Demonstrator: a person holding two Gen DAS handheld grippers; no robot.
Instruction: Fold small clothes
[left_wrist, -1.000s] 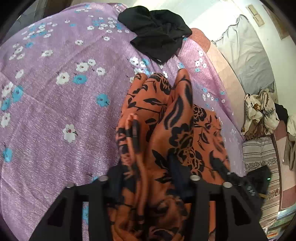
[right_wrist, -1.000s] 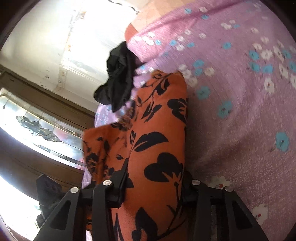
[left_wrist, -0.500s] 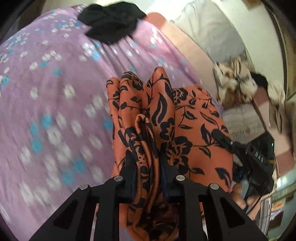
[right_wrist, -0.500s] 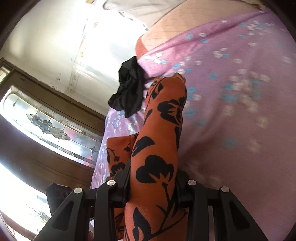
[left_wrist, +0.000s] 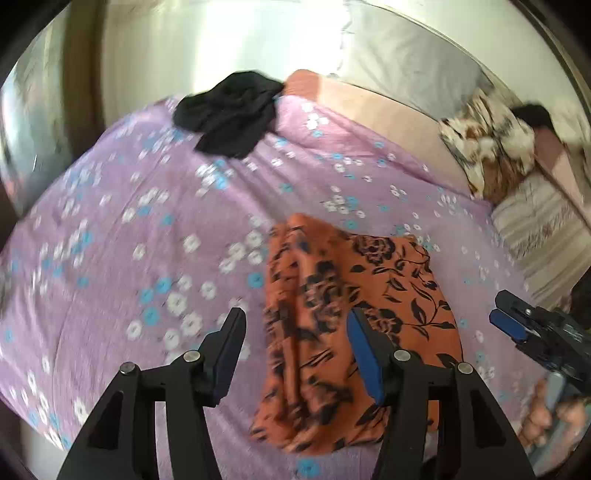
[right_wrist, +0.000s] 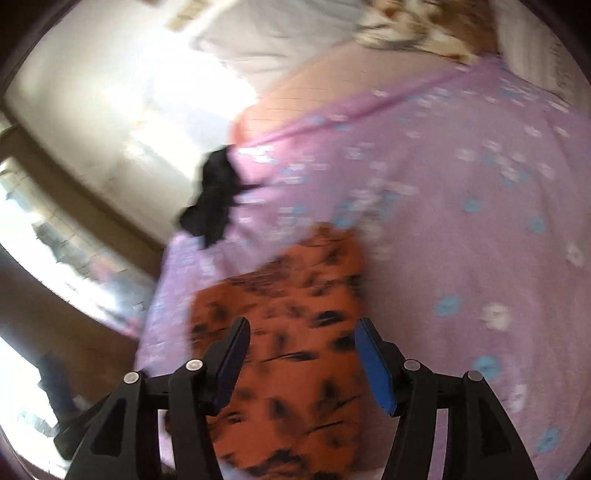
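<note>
The left gripper hangs over the bed with its jaws opening and spread wide, nothing pinched between the blue pads. The orange floral garment lies loose on the purple flowered bedspread, just ahead of and below these fingers; the right finger hides part of its lower edge, and its left side is smeared by motion blur, so the folds there are hard to read. Farther ahead, near the bed's far edge, sits a crumpled black garment. At the right margin the right gripper pokes in, the hand under it half cut off by the frame.

In the right wrist view the right gripper has its jaws opening too, wide apart and gripping nothing. The orange garment lies on the bedspread beneath and ahead of them, its print badly blurred and its near end cut off by the frame. The black garment is a dark smudge ahead to the left.
</note>
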